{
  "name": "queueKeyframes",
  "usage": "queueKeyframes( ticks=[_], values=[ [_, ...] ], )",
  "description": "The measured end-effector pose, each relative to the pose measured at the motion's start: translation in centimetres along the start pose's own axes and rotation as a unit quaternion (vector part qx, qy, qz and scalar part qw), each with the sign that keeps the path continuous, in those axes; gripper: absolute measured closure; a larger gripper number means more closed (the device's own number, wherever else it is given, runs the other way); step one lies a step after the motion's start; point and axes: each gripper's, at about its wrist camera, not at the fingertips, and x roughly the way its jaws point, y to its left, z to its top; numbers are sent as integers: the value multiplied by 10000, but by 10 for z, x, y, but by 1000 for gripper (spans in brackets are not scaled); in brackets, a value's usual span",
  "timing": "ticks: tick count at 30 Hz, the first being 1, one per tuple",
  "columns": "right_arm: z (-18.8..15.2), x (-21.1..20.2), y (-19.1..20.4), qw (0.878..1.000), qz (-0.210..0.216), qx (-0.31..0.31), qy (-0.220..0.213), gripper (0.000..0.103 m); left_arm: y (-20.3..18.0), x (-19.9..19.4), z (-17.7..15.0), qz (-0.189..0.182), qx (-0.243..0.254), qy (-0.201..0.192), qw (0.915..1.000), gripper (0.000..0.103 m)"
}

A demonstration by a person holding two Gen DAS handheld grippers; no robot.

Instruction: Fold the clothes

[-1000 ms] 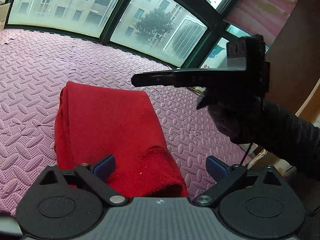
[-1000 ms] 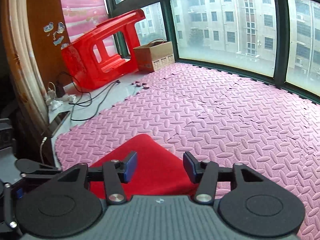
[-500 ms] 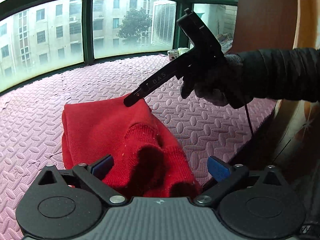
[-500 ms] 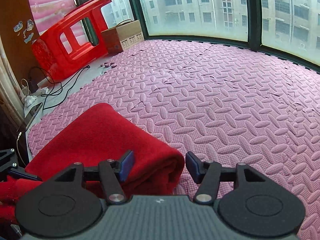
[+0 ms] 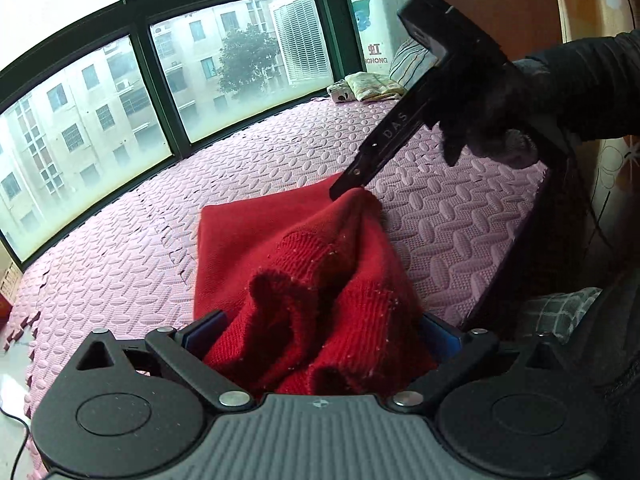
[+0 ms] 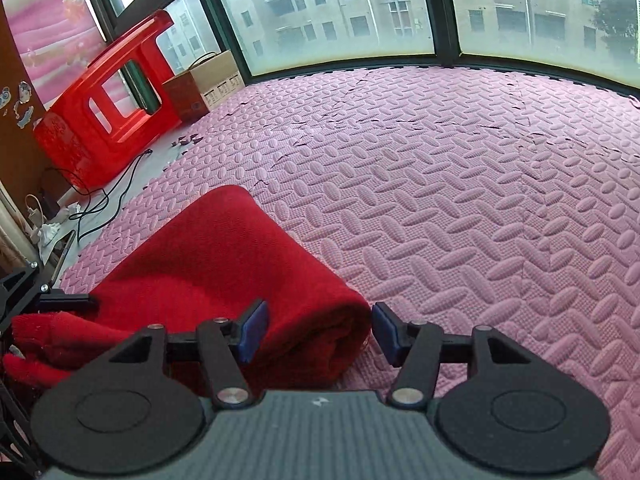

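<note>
Red knit — a sweater (image 5: 256,248), already folded into a narrow stack — lies on the pink foam mat (image 6: 460,208), close to the mat's near edge. Its near end, with a ribbed cuff, is bunched up between the pads of the left claw (image 5: 320,330); the cloth fills the gap and both blue pads seem to bear on it, so it is judged to be gripped there. The right claw (image 6: 316,330) is held open astride the rolled right edge of the stack: its left pad lies on the fabric, its right pad stands just clear of it, over bare mat. Its jaws have just been opening, with the fold's edge between them. In the left view, the tip of this claw is seen touching the raised fabric.

The step in hand is judged to be the taking up of the near end for a further fold. What is called for next is a closing of the right claw on the edge, then a lift of both corners together and a carry toward the window — level, so that the layers beneath are not dragged.

Room is ample ahead and to the right, where the mat is bare. To the left, cables (image 6: 100,204) and a red stool (image 6: 104,96) lie off the mat; a dark drop edges it on the near side.
</note>
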Motion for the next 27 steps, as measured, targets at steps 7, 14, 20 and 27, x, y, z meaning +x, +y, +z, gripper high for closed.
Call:
queueKeyframes(
  ticks=[7, 14, 20, 27],
  values=[
    [-18, -23, 4, 9989, -87, 369, 277, 45, 27, 1, -13, 463, -404, 210, 9979, 0],
    [-15, -38, 20, 9997, -121, -136, 185, 45, 44, -13, -30, 631, -1250, 295, 9897, 0],
    [9, -32, 37, 9985, 203, -431, -282, 46, 56, -33, -37, 674, -1749, 206, 9821, 0],
    [15, -11, 68, 9940, 770, -752, -207, 46, 94, -71, -28, 978, -2771, -307, 9554, 0]
  ],
)
